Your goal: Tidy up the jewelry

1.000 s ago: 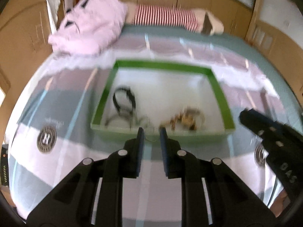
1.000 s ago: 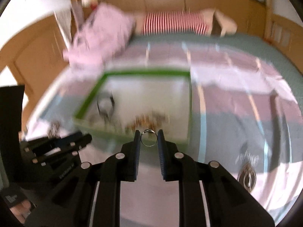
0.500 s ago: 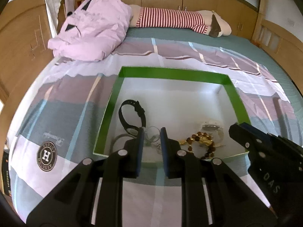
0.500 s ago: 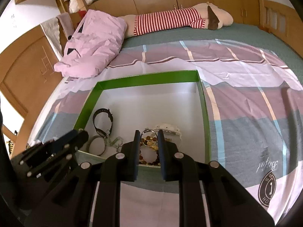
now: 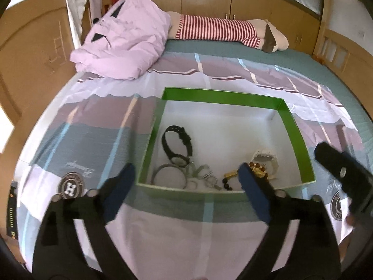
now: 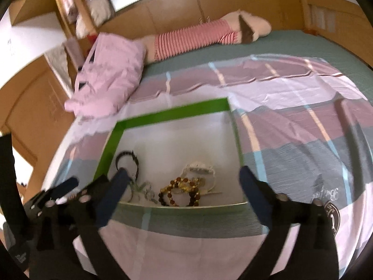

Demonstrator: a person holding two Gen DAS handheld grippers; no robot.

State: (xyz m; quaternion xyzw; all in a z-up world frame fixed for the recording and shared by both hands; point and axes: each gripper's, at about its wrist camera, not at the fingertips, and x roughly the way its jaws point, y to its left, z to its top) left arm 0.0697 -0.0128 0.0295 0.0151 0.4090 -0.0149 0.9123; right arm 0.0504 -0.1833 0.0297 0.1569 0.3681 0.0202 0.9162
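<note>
Both hand-held grippers opening wide, nothing between jaws — left hand-held gripper (image 5: 187,182), right hand-held gripper (image 6: 180,183); I see green tray (image 5: 295,126) just ahead, bead bracelet (image 6: 179,190) nearer right.

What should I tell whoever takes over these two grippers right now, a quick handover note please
Left hand-held gripper: jaws opening, nothing between them.
Right hand-held gripper: jaws opening, nothing held.
Green-rimmed box sits on the bed. Inside, near its front wall: black watch, silver bangle, small rings and chain, brown bead bracelet, white watch.
Done: all the jewelry in view lies in the box.
Left: no loose jewelry shows on the bedspread; the pieces lie bunched together, so perhaps spread them out.
</note>
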